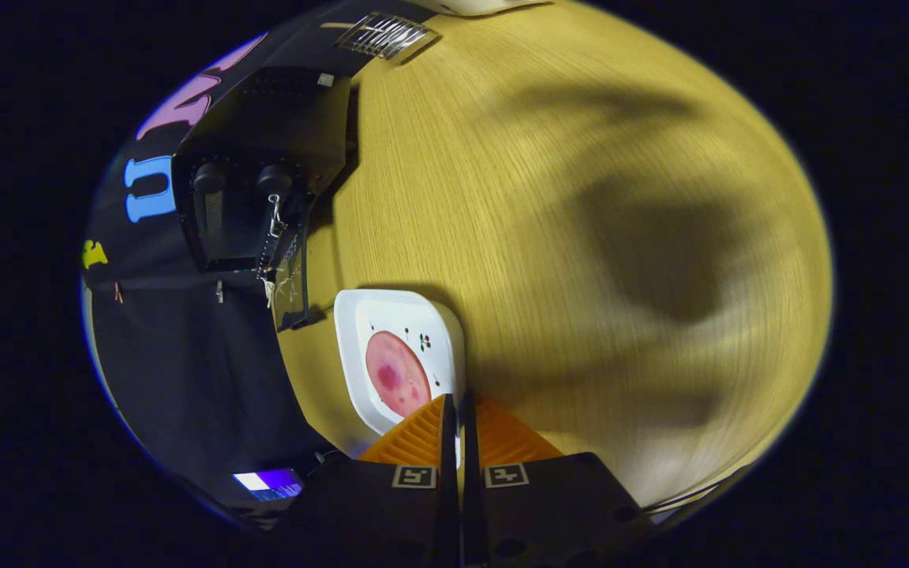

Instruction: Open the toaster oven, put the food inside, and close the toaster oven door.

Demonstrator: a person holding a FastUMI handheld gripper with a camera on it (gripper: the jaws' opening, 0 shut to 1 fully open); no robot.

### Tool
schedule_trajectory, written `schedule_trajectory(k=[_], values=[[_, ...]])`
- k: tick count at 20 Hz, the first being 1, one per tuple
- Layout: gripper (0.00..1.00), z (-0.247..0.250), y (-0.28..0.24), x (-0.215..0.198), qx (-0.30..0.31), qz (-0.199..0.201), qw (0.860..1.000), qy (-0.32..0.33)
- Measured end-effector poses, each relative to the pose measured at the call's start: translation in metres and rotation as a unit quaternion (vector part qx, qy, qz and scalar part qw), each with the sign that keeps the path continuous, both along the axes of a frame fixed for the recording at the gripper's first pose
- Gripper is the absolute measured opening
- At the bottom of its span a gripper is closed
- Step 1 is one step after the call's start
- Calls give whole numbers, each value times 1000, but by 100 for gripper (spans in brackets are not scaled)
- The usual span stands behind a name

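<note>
The tongs (458, 410) are nearly closed, the fingers a thin slit apart over the rim of the white plate (360, 371); grip unconfirmed. The food (396, 372), an oval slice, runs 11-to-5 o'clock on the plate. Toaster oven (265, 181) stands at 10 o'clock, beyond, on the wooden table (581, 197).

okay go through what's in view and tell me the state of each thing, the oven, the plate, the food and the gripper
Toaster oven: door looks open, hanging down.
White plate: on the wooden table, rim held between the fingers.
Food: pink round slice, lying flat on the plate.
Gripper: fingers nearly together, closed on the plate's rim.
</note>
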State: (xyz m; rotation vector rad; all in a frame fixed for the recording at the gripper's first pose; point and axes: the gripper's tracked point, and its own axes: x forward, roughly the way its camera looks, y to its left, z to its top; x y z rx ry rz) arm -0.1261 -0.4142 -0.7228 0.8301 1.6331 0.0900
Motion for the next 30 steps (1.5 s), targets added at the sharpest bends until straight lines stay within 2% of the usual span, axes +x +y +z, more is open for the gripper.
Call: schedule_trajectory(k=[6, 12, 14, 17, 18, 22, 27, 30], values=[[8, 41, 16, -14, -5, -71, 997, -41], [8, 85, 82, -7, 18, -174, 981, -82], [8, 89, 113, 12, 26, -226, 969, -94], [8, 95, 154, 43, 64, -321, 940, -96], [8, 90, 164, 52, 59, -339, 934, -93], [8, 67, 191, 83, 14, -368, 925, -91], [8, 51, 209, 160, 10, -453, 886, -93], [8, 31, 217, 200, -19, -462, 881, -96]])
